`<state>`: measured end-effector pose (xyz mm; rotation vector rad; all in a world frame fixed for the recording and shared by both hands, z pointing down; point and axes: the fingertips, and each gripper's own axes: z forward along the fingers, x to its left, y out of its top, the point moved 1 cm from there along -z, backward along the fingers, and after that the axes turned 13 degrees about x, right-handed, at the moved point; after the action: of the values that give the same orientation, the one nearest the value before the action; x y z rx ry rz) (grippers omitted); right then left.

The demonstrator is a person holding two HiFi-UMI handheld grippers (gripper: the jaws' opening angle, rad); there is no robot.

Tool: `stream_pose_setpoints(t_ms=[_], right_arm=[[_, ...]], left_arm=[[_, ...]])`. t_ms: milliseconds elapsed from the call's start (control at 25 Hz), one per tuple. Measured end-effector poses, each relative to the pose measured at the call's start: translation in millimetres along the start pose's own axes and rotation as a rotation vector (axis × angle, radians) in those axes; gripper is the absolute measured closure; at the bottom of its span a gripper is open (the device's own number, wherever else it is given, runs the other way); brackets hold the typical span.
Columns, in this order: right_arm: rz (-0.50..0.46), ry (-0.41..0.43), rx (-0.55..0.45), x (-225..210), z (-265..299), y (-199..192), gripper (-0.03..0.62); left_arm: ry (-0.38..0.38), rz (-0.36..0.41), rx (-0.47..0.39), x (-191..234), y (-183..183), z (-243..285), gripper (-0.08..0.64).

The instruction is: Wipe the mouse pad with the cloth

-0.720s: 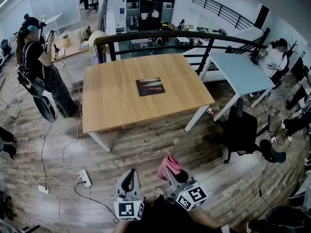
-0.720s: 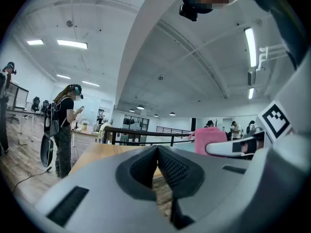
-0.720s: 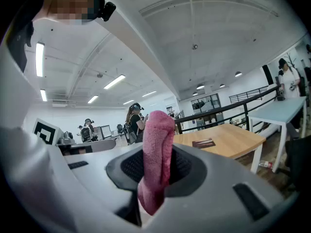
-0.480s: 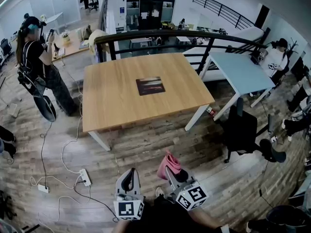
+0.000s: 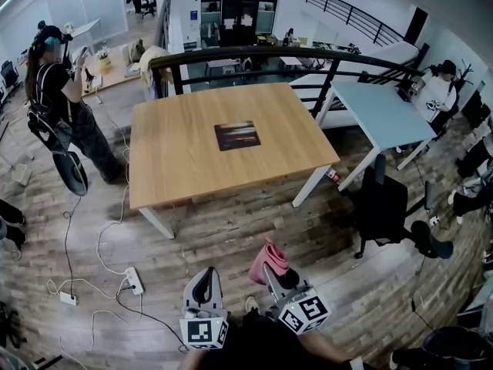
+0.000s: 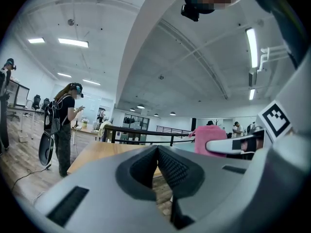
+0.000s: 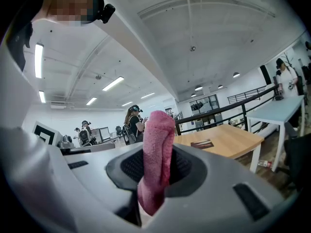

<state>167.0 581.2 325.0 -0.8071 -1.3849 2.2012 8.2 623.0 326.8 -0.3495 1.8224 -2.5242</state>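
The mouse pad (image 5: 237,136) lies flat near the centre of the wooden table (image 5: 173,168), with bare table top on all of its sides. Both grippers are off the table, on its near side, over the plank floor (image 5: 223,233) and well apart from the table edge. The right gripper (image 7: 155,171) has its jaws clamped on the pink cloth (image 7: 158,140), which stands up between the pads with its free end above them. The left gripper (image 6: 158,154), just beside the right one, has its jaws closed pad against pad with nothing between them.
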Motion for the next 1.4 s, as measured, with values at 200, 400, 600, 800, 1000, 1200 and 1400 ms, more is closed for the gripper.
stream_pose_setpoints(t_ms=[200, 400, 600, 800, 1000, 1200, 1400], right_arm=[[0.0, 0.006, 0.006, -16, -3, 3, 0.502], [-0.029, 0.023, 0.014, -33, -4, 6, 0.5], [-0.028, 0.055, 0.031, -56, -6, 5, 0.5], [-0.015, 0.074, 0.036, -86, 9, 11, 0.5], [-0.001, 0.082, 0.048, -102, 37, 16, 0.502], [0.008, 0.056, 0.053, -124, 81, 27, 0.5], [0.008, 0.012, 0.049, -142, 135, 51, 0.5]], left_arm=[[0.009, -0.009, 0.002, -10, -1, 12, 0.537], [0.035, -0.02, -0.002, -19, -2, 29, 0.537], [0.065, -0.03, -0.001, -31, -1, 46, 0.537], [0.085, -0.011, -0.001, -41, 9, 68, 0.537], [0.091, -0.012, 0.021, -28, 9, 95, 0.537], [0.068, -0.023, 0.035, -3, 13, 144, 0.537], [0.021, -0.004, 0.034, 31, 34, 204, 0.537]])
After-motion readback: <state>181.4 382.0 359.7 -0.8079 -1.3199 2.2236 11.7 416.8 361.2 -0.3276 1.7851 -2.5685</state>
